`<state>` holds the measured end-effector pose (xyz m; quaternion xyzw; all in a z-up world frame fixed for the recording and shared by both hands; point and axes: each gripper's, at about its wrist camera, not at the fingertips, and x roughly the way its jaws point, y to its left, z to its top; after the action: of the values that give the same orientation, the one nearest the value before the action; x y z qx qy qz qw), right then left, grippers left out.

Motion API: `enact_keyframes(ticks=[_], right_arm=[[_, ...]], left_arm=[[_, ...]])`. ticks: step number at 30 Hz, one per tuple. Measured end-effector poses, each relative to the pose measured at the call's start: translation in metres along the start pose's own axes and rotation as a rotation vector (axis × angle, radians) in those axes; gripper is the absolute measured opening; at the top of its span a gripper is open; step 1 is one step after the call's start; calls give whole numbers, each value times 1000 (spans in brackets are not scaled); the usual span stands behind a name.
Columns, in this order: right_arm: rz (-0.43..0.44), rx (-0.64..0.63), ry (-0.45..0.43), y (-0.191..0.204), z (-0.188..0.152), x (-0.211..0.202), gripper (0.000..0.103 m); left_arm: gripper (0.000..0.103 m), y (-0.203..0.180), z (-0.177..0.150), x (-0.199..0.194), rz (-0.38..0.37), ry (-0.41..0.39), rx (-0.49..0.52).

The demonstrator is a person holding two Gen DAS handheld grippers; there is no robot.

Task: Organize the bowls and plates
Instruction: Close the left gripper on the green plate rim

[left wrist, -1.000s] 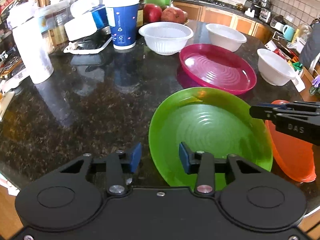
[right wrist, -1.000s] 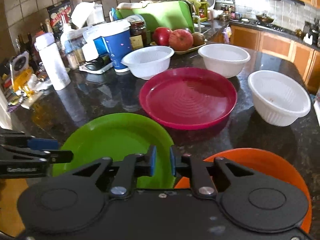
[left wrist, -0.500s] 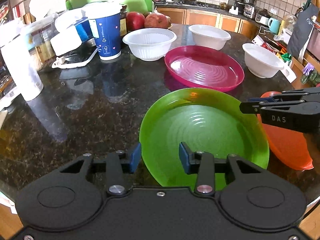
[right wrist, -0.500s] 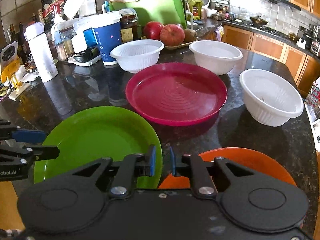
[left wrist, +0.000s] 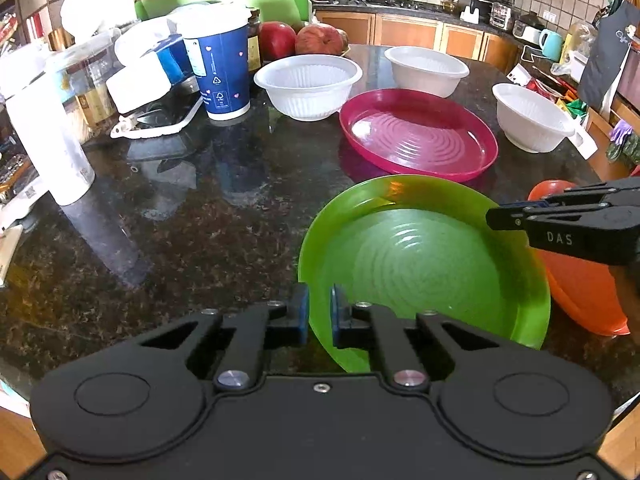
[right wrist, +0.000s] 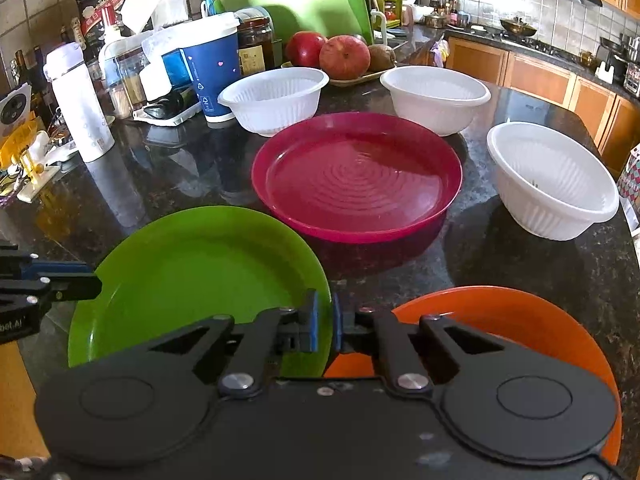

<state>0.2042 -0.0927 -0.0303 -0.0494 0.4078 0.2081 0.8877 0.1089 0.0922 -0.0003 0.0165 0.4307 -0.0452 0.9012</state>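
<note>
A green plate (left wrist: 420, 264) lies on the dark stone counter (left wrist: 200, 240) nearest me. My left gripper (left wrist: 319, 312) has its jaws closing on the plate's left rim, and the blue pads press it. My right gripper (right wrist: 325, 320) is closing on the right rim of the green plate (right wrist: 192, 276) and pinches it too. Each gripper shows in the other's view: the right gripper (left wrist: 500, 216), the left gripper (right wrist: 90, 280). An orange plate (right wrist: 500, 320) lies to the right, partly under the right gripper. A magenta plate (right wrist: 356, 180) sits behind, with three white bowls (right wrist: 276, 100) (right wrist: 436, 96) (right wrist: 552, 180) around it.
A blue paper cup (left wrist: 218, 68), a white bottle (left wrist: 52, 140), a jar, boxes and a dish of apples (left wrist: 320, 40) crowd the back left. Bare counter lies left of the green plate. The counter's curved edge drops off at the right, past the far white bowl.
The left jaws, wide apart before, have come together on the green plate's left rim. The right jaws narrowed a little onto its right rim. Both hands stayed about where they were.
</note>
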Motion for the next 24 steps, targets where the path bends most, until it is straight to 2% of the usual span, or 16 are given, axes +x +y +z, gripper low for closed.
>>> enact_keyframes(ticks=[10,17,20,24], right_arm=[[24,30,2,21,0,-5,9],[-43,36,-7,40,2,-1,7],[-57,58,-7,41,1,-1,7],[-73,74,-7,41,-1,-3,7]], left_arm=[[13,16,2,-1,-56,0,14],[13,44,-1,-12,-44,-15,29],[13,53,-4,-10,-56,24,33],[15,57,-6,-9,-114,61,20]])
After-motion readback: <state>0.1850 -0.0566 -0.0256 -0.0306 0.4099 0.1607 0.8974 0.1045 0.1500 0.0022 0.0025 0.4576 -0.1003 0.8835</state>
